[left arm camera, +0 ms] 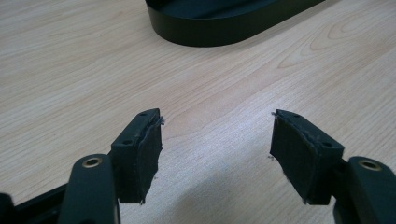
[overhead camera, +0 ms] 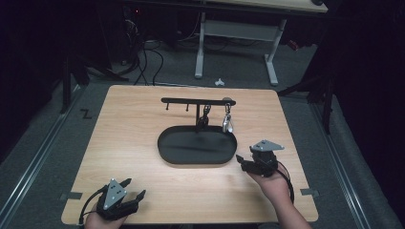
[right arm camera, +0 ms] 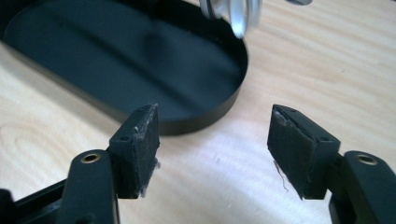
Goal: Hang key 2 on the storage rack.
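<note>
Item: silver clip, hanging on the rack over the black tray.
Left claw [overhead camera: 135,188] and right claw [overhead camera: 243,161] are both gaping empty over the bench [overhead camera: 143,124]; beyond, the silver clip [overhead camera: 227,123] is dangling from the rack [overhead camera: 196,101] above the tray [overhead camera: 165,143], likely light, rigid, slippery; grip its flat sides.

Black oval tray [overhead camera: 167,148] with a hook rack [overhead camera: 191,100] and two hanging carabiners

The tray is shallow, matte black, oval, lying flat near the middle of the pale wooden desk [overhead camera: 129,119], its long axis running left to right; a thin black post rises at its far rim and carries a level black bar with small hooks underneath; a dark carabiner [overhead camera: 206,116] hangs just right of the post; a silver carabiner [overhead camera: 227,122] hangs near the bar's right end, dangling over the tray's far right rim; the tray's floor is bare.
</note>
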### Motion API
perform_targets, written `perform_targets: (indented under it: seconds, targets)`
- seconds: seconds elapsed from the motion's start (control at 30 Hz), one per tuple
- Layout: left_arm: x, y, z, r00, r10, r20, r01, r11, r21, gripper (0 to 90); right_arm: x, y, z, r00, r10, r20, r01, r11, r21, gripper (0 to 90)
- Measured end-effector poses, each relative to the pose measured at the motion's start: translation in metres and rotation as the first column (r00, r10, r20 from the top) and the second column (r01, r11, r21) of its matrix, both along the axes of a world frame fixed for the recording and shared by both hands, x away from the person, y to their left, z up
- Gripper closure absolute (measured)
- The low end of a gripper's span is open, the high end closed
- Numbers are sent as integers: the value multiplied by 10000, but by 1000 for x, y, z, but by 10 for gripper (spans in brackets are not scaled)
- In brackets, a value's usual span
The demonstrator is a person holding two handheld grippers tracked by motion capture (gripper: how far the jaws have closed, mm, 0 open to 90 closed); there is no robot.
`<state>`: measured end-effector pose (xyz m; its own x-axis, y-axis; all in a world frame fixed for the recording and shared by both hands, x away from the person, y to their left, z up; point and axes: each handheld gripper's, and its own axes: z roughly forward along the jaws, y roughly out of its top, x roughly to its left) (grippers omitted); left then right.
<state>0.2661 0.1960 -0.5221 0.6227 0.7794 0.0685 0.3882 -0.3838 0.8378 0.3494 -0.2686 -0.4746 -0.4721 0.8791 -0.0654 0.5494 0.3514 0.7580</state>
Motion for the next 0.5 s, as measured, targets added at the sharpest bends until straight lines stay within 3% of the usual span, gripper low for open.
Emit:
perform_targets:
  seconds: [0.2,0.4,0.5]
  targets:
    - [0,1,0,9998,176,14,-176,9998,-62,346,-28,-11,-20,9999,89,71,-92,9995,307,263]
    - [0,1,-3,9982,585,-105,-583,9981,221,351,-59,-18,-43,9998,57,188,-65,9992,405,220]
    - [0,-2,-2,9973,726,-95,-724,9971,223,351,-65,-17,-48,9994,273,234,-284,9984,483,192]
